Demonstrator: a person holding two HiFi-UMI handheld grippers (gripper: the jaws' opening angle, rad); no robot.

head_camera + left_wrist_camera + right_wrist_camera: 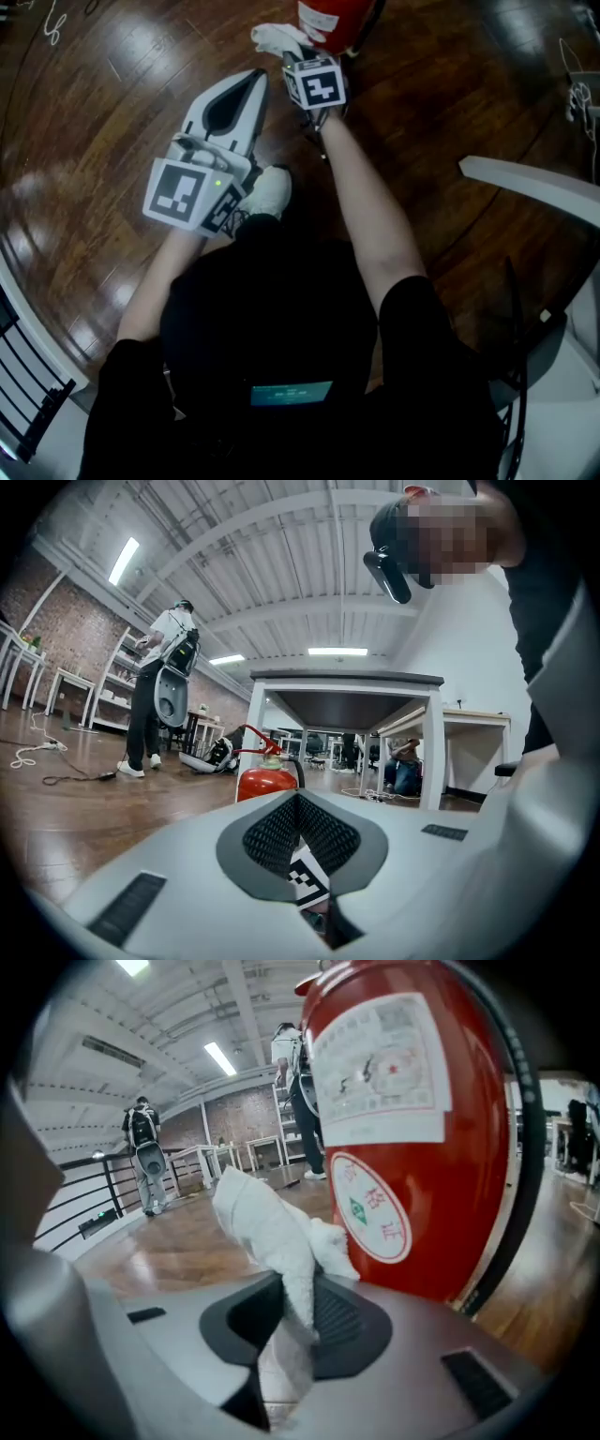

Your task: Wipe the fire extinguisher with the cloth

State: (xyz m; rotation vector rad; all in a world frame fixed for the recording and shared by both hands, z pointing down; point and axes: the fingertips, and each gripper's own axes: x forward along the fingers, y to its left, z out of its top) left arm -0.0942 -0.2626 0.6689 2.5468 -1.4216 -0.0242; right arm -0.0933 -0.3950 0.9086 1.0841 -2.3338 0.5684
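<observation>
The red fire extinguisher (335, 21) stands on the wooden floor at the top of the head view; it fills the right gripper view (412, 1129) with its white label and round sticker. My right gripper (295, 1312) is shut on a white cloth (272, 1232), which is bunched against the extinguisher's lower side. From above, that cloth (278, 37) shows just left of the cylinder, ahead of the right gripper (292, 58). My left gripper (236, 94) hangs left of it with its jaws together and nothing held; its own view shows the extinguisher (270, 782) farther off.
A white shoe (267, 192) sits on the floor under my left gripper. A white table (347, 691) stands behind the extinguisher. A person (159, 691) stands at the far left near shelves, and a cable (37, 752) lies on the floor.
</observation>
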